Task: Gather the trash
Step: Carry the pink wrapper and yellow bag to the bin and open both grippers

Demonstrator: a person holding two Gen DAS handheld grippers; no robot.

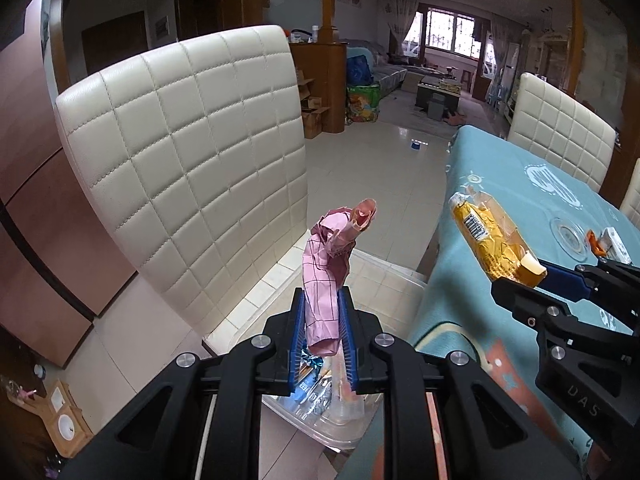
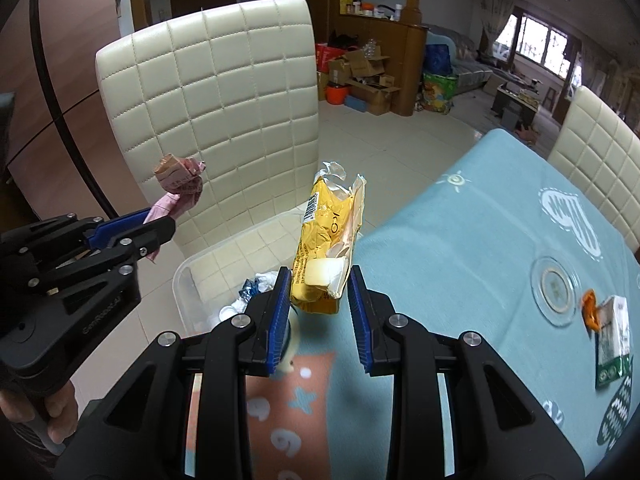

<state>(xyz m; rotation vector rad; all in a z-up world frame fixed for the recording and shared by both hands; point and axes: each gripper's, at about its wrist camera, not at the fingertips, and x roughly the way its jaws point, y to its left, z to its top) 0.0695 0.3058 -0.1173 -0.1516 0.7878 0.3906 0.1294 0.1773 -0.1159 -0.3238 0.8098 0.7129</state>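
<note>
Holding now: two pieces of trash up in the air, one in each gripper, both over the clear bin [image 2: 188, 280].
Pink wrapper [image 1: 326, 280]: crumpled, checked pink paper standing upright, pinched at its lower end by the left gripper [image 1: 323, 332]; its jaws are pressed close on it.
Same wrapper, right wrist view: it sticks out past the left gripper [image 2: 154, 228], in front of the chair back.
Yellow packet [image 2: 328, 252]: torn open at the top, barcode on its side, a pale block showing inside; it stands tilted between the jaws of the right gripper [image 2: 320, 300], which clamp its lower part.
Same packet, left wrist view: yellow packet [image 1: 490, 236] carried by the right gripper [image 1: 532, 280] above the edge of the surface.
Clear bin: on the floor just beside the surface, with blue-and-white scraps [image 2: 250, 290] lying inside.
Surface [image 2: 460, 240]: covered by a light blue cloth; a green-and-white carton [image 2: 612, 340] and an orange scrap [image 2: 590, 312] lie near its right side.
Chair [image 1: 192, 152]: cream quilted back, behind the bin.
Hand [image 2: 56, 412]: gripping the left tool's handle.
</note>
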